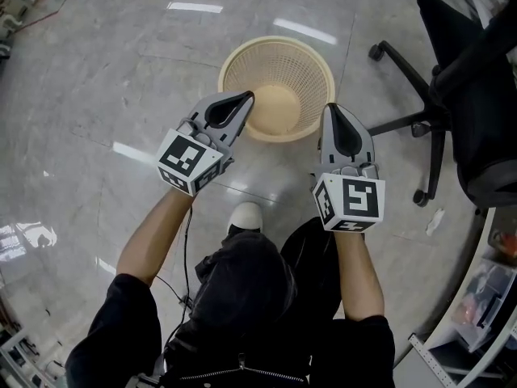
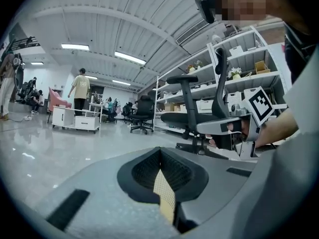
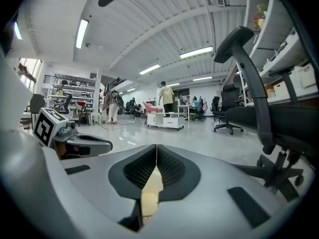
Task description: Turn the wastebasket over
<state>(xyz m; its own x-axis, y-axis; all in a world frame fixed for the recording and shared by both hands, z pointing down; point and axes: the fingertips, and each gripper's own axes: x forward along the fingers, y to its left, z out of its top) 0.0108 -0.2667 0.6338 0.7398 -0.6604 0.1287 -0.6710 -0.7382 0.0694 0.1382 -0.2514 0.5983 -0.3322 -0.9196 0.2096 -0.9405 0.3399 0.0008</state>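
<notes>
Left gripper (image 1: 245, 102) and right gripper (image 1: 332, 110) fingers pinch opposite rims of the wastebasket (image 1: 275, 61) — mouth up, perhaps lifted — the flip is not yet done.

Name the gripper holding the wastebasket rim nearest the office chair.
The right gripper, shut on the wastebasket beside the office chair; the left gripper holds the opposite rim.

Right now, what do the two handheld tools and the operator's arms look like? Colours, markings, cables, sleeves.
The left tool and right tool match: light grey moulded shells with black inset panels and black ribbed pads. Each carries a white cube printed with black square markers. A thin black cable hangs beside the left forearm. The person wears black short sleeves, leaving the forearms bare.
</notes>
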